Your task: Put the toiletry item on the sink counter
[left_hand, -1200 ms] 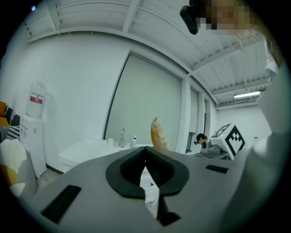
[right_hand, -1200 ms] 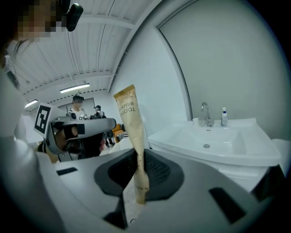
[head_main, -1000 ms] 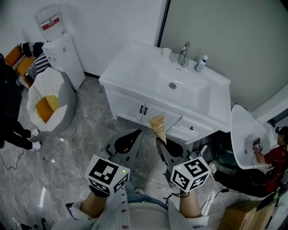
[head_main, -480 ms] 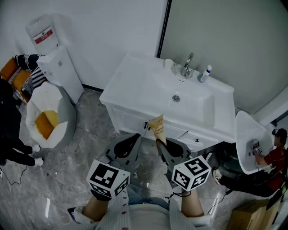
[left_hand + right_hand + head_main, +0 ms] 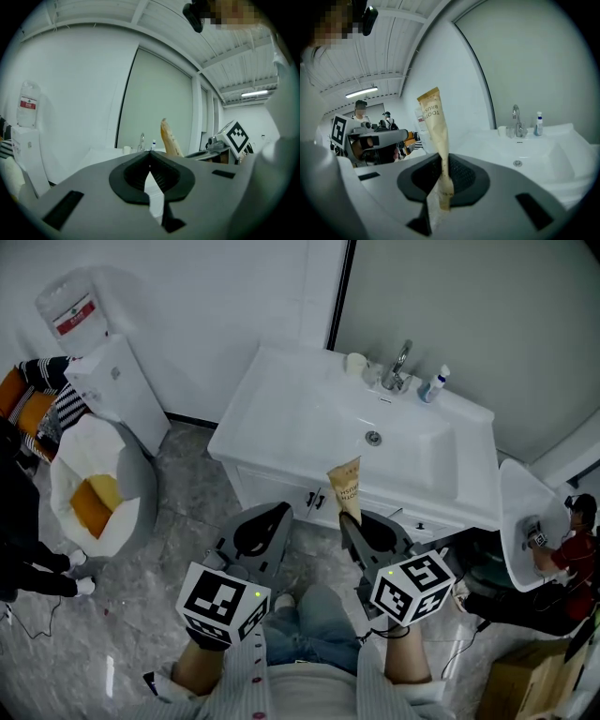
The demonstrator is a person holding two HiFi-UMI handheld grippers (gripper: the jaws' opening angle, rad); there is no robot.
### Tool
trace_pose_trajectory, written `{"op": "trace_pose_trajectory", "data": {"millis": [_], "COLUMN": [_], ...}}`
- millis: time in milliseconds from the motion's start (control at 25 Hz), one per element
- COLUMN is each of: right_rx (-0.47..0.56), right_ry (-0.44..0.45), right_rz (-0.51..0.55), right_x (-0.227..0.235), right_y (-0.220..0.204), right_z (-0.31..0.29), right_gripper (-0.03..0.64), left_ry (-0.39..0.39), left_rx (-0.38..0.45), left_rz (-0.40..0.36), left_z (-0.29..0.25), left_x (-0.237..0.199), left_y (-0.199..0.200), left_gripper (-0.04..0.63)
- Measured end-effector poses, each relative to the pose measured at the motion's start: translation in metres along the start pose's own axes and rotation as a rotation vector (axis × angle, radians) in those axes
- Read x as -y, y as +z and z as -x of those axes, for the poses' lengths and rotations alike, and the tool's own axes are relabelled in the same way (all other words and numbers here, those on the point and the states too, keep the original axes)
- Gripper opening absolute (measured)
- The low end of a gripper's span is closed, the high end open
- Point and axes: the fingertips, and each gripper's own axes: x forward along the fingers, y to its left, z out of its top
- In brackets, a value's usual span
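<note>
From the head view, you are at the carry step: your right claw (image 5: 354,521) holds the packet (image 5: 345,489) upright, short of the sink surface (image 5: 272,401). The next move calls for a reach onto the bare part left of the basin (image 5: 412,457), which holds nothing.

In the left gripper view, your left claw (image 5: 150,165) is closed and empty.

In the right gripper view, the jaws pinch the packet's lower end. A cup (image 5: 502,131) stands by the tap (image 5: 515,119); what it contains is not visible.
</note>
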Motion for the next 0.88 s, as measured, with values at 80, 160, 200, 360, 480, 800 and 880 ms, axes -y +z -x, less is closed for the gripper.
{"op": "trace_pose_trajectory", "data": {"millis": [80,160,200,360,480,800,880], "right_rx": [-0.01,-0.015,-0.018,-0.026,-0.024,-0.023,-0.026], "right_ry": [-0.008,-0.009,-0.008,0.01,0.032,0.077,0.08], "right_rz": [-0.007,-0.01,-0.01,-0.004,0.008,0.013,0.011], "right_x": [0.005,0.01,0.013,0.025,0.03,0.066,0.077], "right_y": [-0.002,0.0,0.002,0.012,0.024,0.062,0.073], "right_z": [-0.006,-0.014,-0.02,-0.047,-0.073,-0.151,-0.17], "right_gripper": [0.054,0.054,0.054,0.054,0.054,0.054,0.054], "left_ry": [0.004,0.012,0.017,0.037,0.064,0.106,0.11], "left_rx": [0.0,0.002,0.002,0.0,0.012,0.019,0.014], "left_rz": [0.006,0.012,0.014,0.011,0.007,0.009,0.012], "left_z": [-0.005,-0.01,-0.014,-0.028,-0.039,-0.098,-0.116], "left_x": [-0.007,-0.016,-0.021,-0.042,-0.066,-0.129,-0.144], "left_y": [-0.001,0.0,0.0,0.002,0.008,0.026,0.031], "left_gripper": [0.017,0.017,0.017,0.017,0.017,0.017,0.017]}}
